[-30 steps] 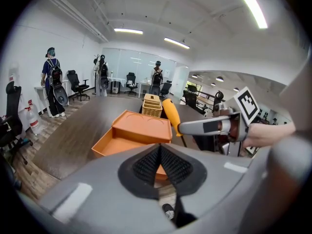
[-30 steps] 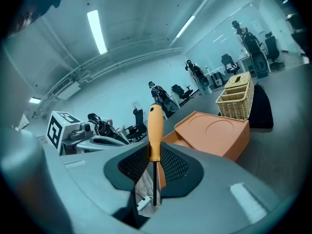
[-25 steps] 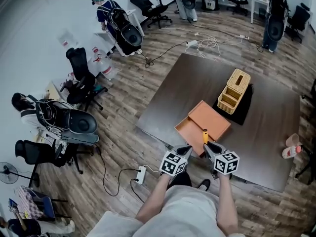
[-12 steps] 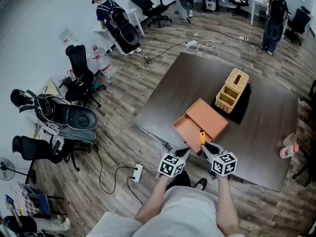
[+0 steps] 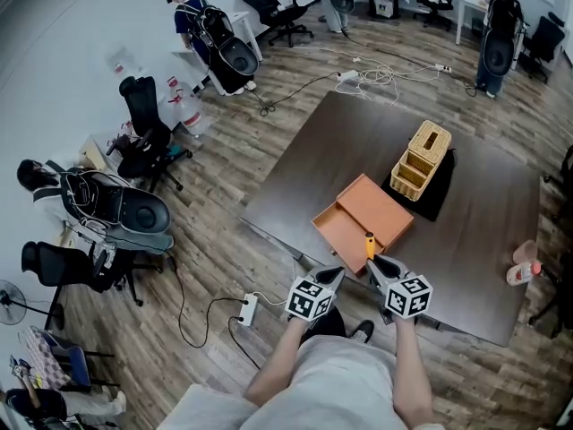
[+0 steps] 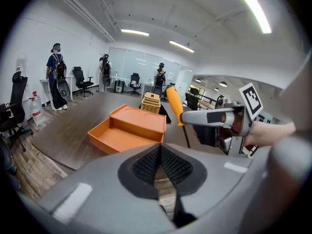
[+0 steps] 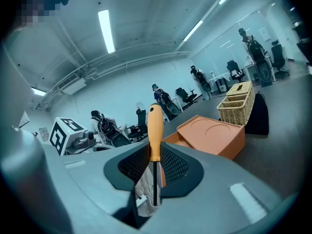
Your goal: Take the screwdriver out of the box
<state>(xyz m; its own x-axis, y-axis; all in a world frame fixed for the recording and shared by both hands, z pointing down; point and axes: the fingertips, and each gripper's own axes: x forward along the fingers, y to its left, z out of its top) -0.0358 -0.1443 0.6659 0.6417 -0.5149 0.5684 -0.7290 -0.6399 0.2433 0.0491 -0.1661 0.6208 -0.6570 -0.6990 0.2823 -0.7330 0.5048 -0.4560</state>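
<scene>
Near the open box (orange), right tool clamps the screwdriver; left tool closed.

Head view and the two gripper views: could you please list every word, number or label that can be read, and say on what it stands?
No readable text in any view.
Left cube and right cube: black-and-white square patterns only, no letters or digits.
Screwdriver held in the right tongs: plain orange handle, no print seen.
Orange box: plain, no label seen.
</scene>
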